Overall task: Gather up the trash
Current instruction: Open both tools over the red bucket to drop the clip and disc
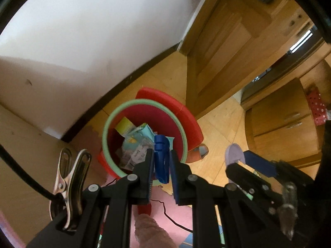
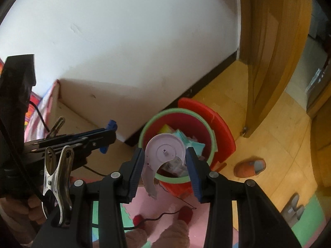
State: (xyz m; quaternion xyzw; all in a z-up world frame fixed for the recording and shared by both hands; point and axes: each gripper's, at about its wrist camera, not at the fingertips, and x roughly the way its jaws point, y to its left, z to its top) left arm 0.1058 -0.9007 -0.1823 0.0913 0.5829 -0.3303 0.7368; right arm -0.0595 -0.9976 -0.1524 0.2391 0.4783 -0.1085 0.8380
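left hand-held gripper [image 1: 162, 161]: clamped on a blue plastic piece [image 1: 161, 157]
right hand-held gripper [image 2: 164, 161]: clasping a lilac plastic disc [image 2: 164, 152]
below — red bin with green rim [image 2: 206, 166], holding paper wrappers [image 1: 136, 142]

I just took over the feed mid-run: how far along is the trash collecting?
Done: the red bin with the green rim already holds crumpled wrappers.
In hand: the left gripper is shut on a blue plastic piece and the right gripper on a pale lilac plastic disc, both over the bin's opening.
Left: neither piece is released yet. Other trash on the floor isn't clearly visible.
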